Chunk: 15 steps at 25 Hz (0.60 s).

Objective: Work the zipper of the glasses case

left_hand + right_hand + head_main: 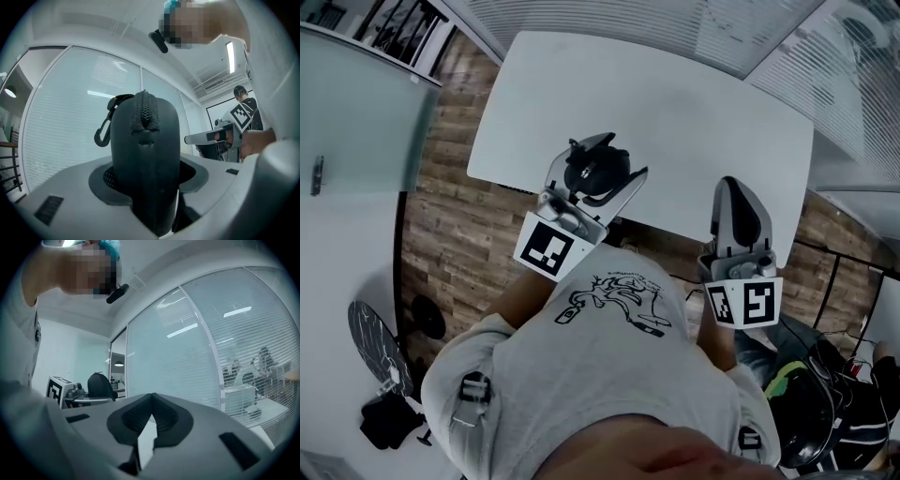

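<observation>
The left claw (605, 159) is clenched on the black glasses case (598, 171), holding it in front of the person's chest, over the near edge of the white tabletop (675, 112). In the left gripper view the glasses case (146, 159) stands on end between the two jaws, whose dark pads press on both of its sides. Its zipper (143, 110) runs up over the rounded top and looks closed there. A small black clip (104, 129) hangs from the upper left of the case. The right claw (733, 187) is held well apart from the case, to its right and also above the near edge of the tabletop. In the right gripper view its jaws are clenched together at the tips with nothing between them (152, 397). The same view shows the case (99, 385) off to the left, in the other claw. Both claws point about level, away from the person. Each carries its marker cube at the rear, the left one (546, 248) and the right one (742, 303), close to the person's grey printed shirt (609, 309). Wooden floor (450, 216) shows beside the tabletop.
</observation>
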Tool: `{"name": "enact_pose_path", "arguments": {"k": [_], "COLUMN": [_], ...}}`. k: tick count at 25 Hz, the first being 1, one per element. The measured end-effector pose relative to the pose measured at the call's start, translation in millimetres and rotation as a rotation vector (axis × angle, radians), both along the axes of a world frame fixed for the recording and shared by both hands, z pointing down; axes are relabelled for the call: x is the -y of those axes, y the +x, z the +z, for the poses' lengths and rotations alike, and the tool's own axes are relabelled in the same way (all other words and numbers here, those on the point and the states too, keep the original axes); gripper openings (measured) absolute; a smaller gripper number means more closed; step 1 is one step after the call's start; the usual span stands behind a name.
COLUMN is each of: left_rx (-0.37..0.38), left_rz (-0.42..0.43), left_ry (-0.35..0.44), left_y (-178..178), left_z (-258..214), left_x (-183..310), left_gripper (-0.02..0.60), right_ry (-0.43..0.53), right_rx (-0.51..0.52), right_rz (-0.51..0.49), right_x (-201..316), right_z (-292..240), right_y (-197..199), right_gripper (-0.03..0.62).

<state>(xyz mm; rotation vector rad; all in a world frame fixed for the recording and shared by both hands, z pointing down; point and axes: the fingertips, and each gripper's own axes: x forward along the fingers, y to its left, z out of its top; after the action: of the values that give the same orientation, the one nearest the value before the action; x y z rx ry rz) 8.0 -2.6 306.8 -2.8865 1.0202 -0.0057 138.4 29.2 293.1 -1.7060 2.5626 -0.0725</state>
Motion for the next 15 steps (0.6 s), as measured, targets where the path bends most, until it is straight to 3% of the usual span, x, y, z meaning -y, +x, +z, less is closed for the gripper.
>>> {"name": "enact_pose_path", "arguments": {"k": [8,15], "left_rx": [0.002,0.0], "left_rz": [0.028,0.059], "left_ry": [0.004,-0.001], "left_y": [-4.7,-5.9], "left_z": [-2.8,2.8], "left_x": [85.0,129.3], "left_gripper": [0.249,0.249], "right_ry": [0.001,0.004], "right_rx": [-0.011,-0.016], "right_rz": [0.017,0.046], "right_x": [83.3,125.1], "right_z": [-6.3,-4.7], "right_y": [-8.8,-12.8], "right_gripper": [0.005,0.006]}}
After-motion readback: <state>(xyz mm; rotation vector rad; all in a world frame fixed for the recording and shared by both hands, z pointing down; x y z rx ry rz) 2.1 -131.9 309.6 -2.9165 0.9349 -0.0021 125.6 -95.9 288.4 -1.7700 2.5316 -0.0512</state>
